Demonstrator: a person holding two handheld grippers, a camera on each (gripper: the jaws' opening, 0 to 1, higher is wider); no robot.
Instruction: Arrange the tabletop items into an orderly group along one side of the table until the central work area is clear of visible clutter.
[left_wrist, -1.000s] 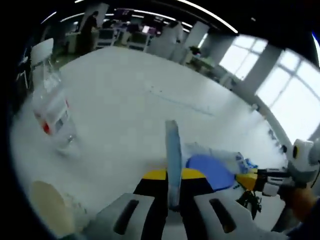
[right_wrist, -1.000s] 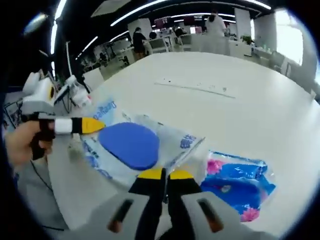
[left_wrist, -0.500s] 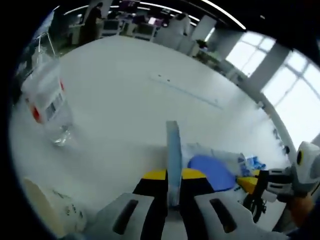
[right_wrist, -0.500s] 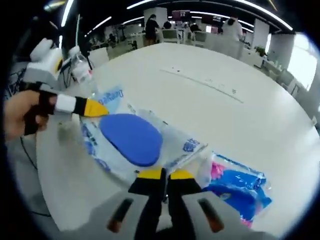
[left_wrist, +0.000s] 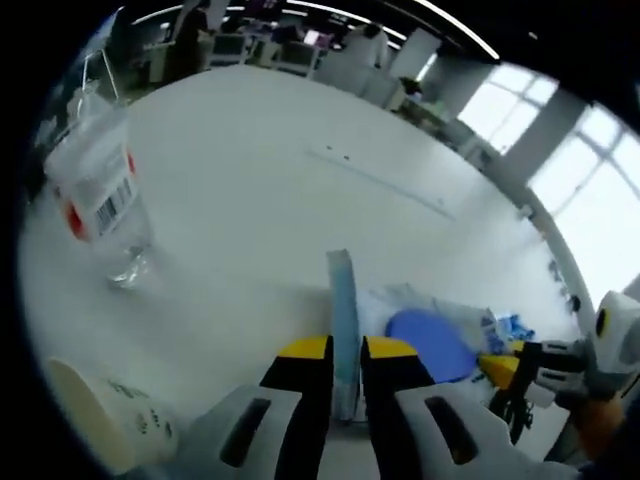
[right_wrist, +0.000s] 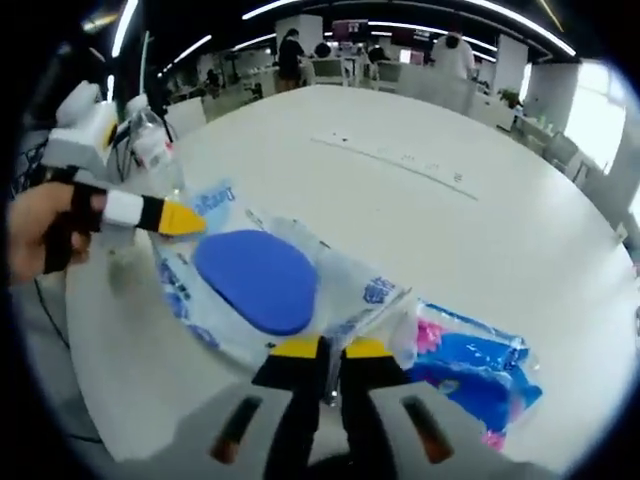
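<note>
A clear plastic bag (right_wrist: 335, 285) with blue print and a blue oval pad (right_wrist: 255, 280) inside lies on the white table (right_wrist: 420, 210). My right gripper (right_wrist: 330, 350) is shut on its near edge. My left gripper (right_wrist: 185, 218) comes in from the left, held by a hand, and pinches the bag's far corner. In the left gripper view the bag's edge (left_wrist: 343, 310) stands upright between the yellow tips of my left gripper (left_wrist: 345, 350). The blue pad (left_wrist: 430, 343) and my right gripper (left_wrist: 505, 366) lie to the right.
A clear water bottle (left_wrist: 100, 200) stands on the table at the left, also seen in the right gripper view (right_wrist: 150, 150). A paper cup (left_wrist: 100, 425) lies at the lower left. A blue and pink packet (right_wrist: 470, 365) rests right of the bag. Desks and people fill the background.
Both views have shifted a little with the hands. The bag stays held at both ends. The left jaws' yellow tips stand slightly further apart around the bag's edge.
</note>
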